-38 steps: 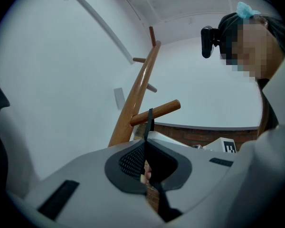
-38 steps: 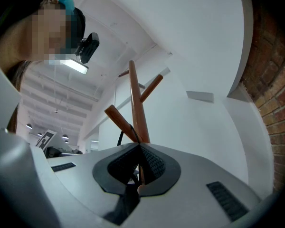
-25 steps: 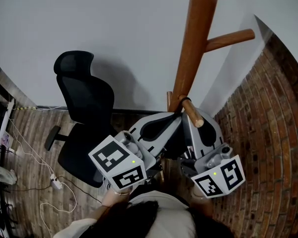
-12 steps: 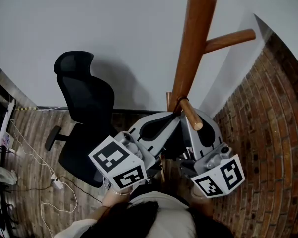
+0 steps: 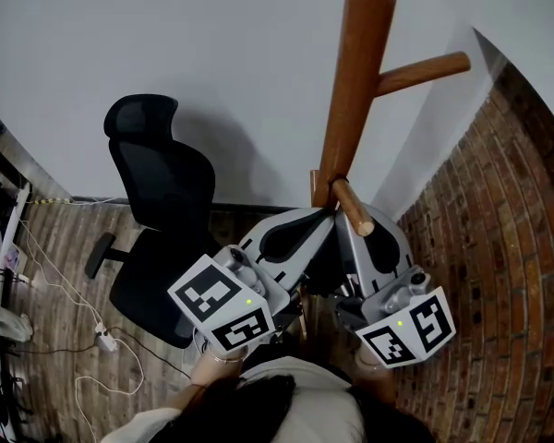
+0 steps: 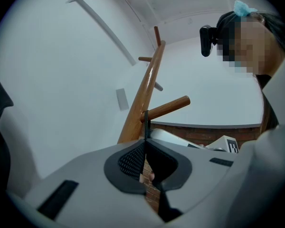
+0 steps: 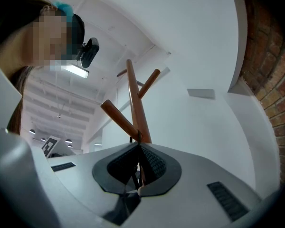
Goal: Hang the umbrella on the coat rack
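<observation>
A wooden coat rack (image 5: 358, 81) rises in front of me, with a low peg (image 5: 354, 209) pointing toward me. A thin black umbrella strap (image 5: 333, 185) loops over that peg close to the pole. Both grippers sit side by side just under the peg. My left gripper (image 5: 319, 218) is shut on the strap (image 6: 146, 126), which runs taut up to the peg (image 6: 166, 109). My right gripper (image 7: 139, 145) is shut on the same strap too, right below the peg (image 7: 118, 118). A dark mass (image 5: 321, 264) between the grippers may be the umbrella; the rest is hidden.
A black office chair (image 5: 162, 210) stands left of the rack on the wood floor. A brick wall (image 5: 499, 247) closes the right side and a white wall (image 5: 212, 63) is behind. A higher peg (image 5: 423, 70) sticks out rightward. Cables (image 5: 65, 303) lie on the floor.
The strap loop has slid along the low peg from near its middle to its base by the pole. Both grippers have barely moved.
</observation>
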